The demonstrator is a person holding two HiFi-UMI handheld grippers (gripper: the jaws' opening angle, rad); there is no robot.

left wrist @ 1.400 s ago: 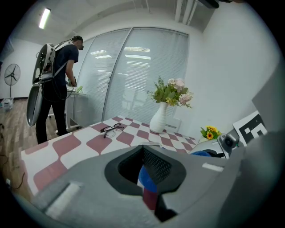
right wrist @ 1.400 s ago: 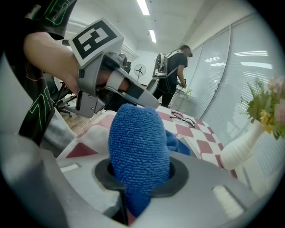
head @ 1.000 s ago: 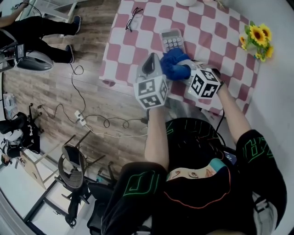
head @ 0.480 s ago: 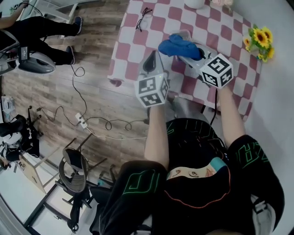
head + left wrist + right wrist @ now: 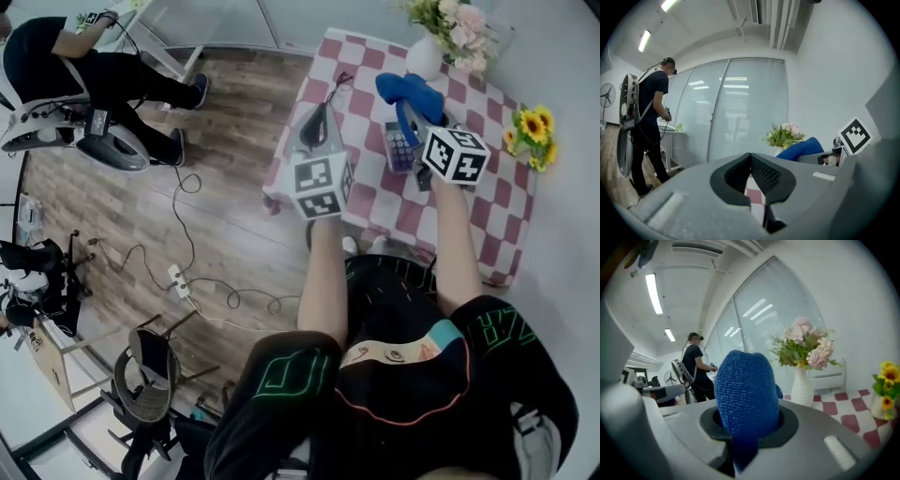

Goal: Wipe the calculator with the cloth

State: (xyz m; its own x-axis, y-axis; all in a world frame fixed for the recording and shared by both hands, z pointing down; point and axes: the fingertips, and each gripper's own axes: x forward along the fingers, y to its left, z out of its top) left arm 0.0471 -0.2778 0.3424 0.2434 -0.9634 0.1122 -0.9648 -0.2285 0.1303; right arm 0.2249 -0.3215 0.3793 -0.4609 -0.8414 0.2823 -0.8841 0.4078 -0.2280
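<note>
Right hand-held gripper [image 5: 411,124] is clamped on the blue cloth [image 5: 411,90]. In the right gripper view we see the cloth [image 5: 745,390] bulging up out of the closed jaws of that hand-held gripper [image 5: 746,423], a thin tail of it hanging below them.

Left hand-held gripper [image 5: 322,112] is closed and empty. In the left gripper view its jaws [image 5: 751,155] meet at the tips, and only the checked bench cover shows through the gap below.

The calculator [image 5: 397,148] lies flat on the bench [image 5: 366,202], keys up, just beside the right hand-held gripper and between the two marker cubes. In the head view the cloth sits at its far end, toward the vase. We cannot tell whether cloth and calculator touch. Neither gripper view shows the calculator.

The left marker cube [image 5: 322,185] is over the near bench edge; the right marker cube [image 5: 455,155] is over the bench.

- The white vase [image 5: 424,58] with pink flowers stands at the far edge, close behind the cloth; the right gripper view shows it too [image 5: 802,386].
- Sunflowers [image 5: 531,137] stand at the right edge, well apart from the calculator.
- Glasses [image 5: 337,86] lie near the far left corner.
- A standing person [image 5: 650,117] is in the background, on the wood floor [image 5: 225,216].
</note>
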